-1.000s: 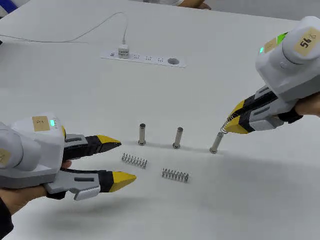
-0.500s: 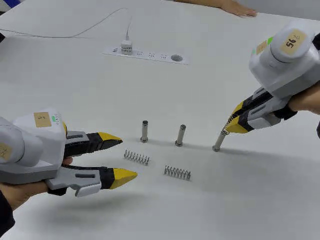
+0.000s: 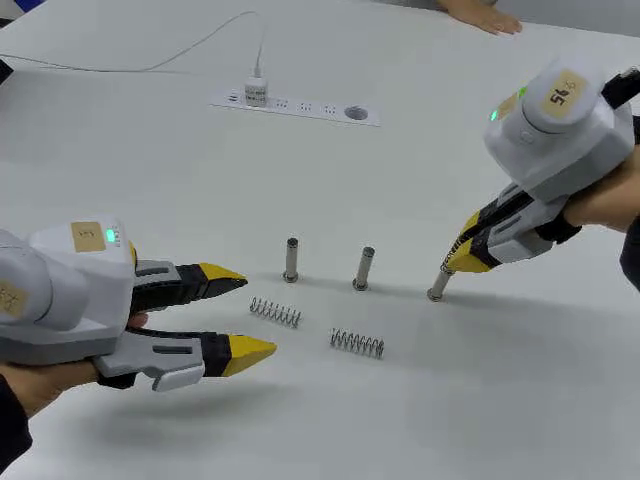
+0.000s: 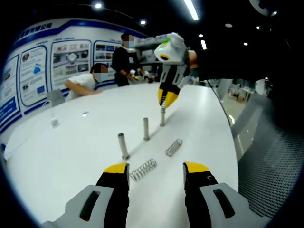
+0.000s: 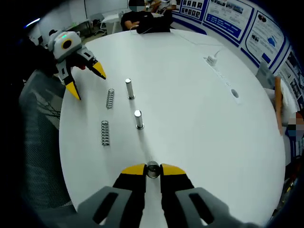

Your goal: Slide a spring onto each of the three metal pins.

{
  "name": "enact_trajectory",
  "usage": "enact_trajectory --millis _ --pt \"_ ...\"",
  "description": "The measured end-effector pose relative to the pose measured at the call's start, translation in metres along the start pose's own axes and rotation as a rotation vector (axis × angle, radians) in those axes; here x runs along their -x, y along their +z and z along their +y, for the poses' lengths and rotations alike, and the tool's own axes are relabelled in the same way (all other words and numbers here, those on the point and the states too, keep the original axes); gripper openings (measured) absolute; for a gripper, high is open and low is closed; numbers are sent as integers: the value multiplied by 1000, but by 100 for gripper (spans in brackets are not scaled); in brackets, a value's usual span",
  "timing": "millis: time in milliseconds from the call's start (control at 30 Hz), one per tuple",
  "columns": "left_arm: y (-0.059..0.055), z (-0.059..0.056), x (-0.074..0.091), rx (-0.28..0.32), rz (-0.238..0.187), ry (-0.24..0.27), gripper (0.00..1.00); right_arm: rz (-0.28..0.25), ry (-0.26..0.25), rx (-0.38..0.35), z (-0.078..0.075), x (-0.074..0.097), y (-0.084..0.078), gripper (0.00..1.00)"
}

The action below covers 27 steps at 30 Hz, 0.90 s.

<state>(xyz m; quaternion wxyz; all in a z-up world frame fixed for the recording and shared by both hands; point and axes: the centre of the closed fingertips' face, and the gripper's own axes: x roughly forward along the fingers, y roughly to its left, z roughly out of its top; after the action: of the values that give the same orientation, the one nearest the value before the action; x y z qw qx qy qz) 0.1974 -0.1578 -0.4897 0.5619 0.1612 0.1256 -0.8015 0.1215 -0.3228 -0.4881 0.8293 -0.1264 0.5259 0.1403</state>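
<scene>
Our left claw hovers low over the desk with its jaws spread wide and nothing between them. The nearest loose spring lies flat just ahead of its tips, and a second loose spring lies a little farther ahead and off to one side. Beyond them stand the bare left pin and bare middle pin. Our right claw has its jaws drawn almost together, its tips touching the top of the right pin. Between them sits a small hollow metal ring seen end-on, which we take to be the held spring meeting that pin, though we cannot separate coil from pin top. We judge the springs light, thin-wired and quick to roll, and a hard pinch would squash the coils. We would nip the nearest one gently across its body near one end, leaving the other end open and free to go over a pin. The pins look slim on small bases, so a sideways knock could topple them.
</scene>
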Motion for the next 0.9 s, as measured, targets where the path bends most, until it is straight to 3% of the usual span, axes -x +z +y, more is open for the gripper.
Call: enact_trajectory --millis 900 --pt "0 -2 0 -1 2 -4 45 61 20 -36 3 -33 -17 13"
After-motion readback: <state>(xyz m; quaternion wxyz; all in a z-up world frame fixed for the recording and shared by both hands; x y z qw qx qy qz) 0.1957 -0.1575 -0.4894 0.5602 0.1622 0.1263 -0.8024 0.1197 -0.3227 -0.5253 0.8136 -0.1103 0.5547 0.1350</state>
